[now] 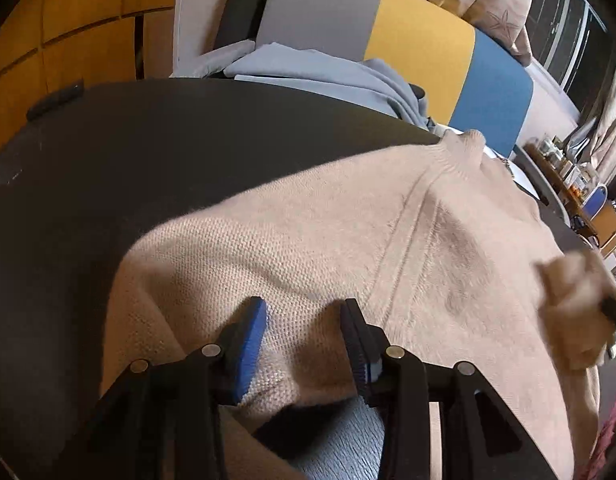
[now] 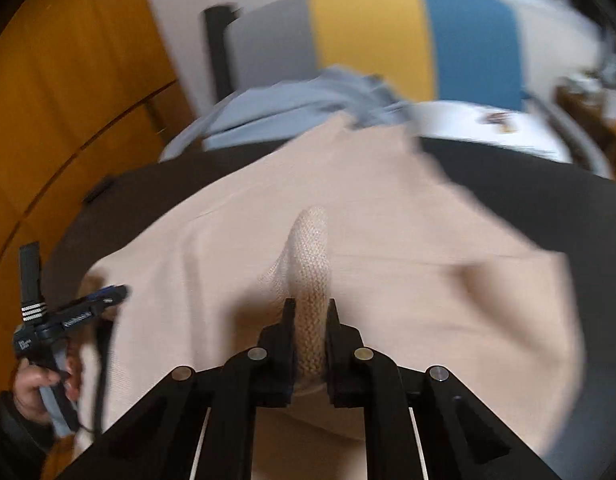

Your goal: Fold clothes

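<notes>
The sweater [image 1: 347,232] lies spread on the dark table [image 1: 148,140]. The right gripper [image 2: 311,312] pinches a fold running toward twelve o'clock; the left gripper [image 1: 304,320], jaws half-spread, seemingly straddles the hem.

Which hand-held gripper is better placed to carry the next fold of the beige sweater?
Likely the right hand-held gripper: it is already shut on a raised fold of the beige sweater. The left hand-held gripper only hovers over the knit, jaws apart, gripping nothing.
</notes>
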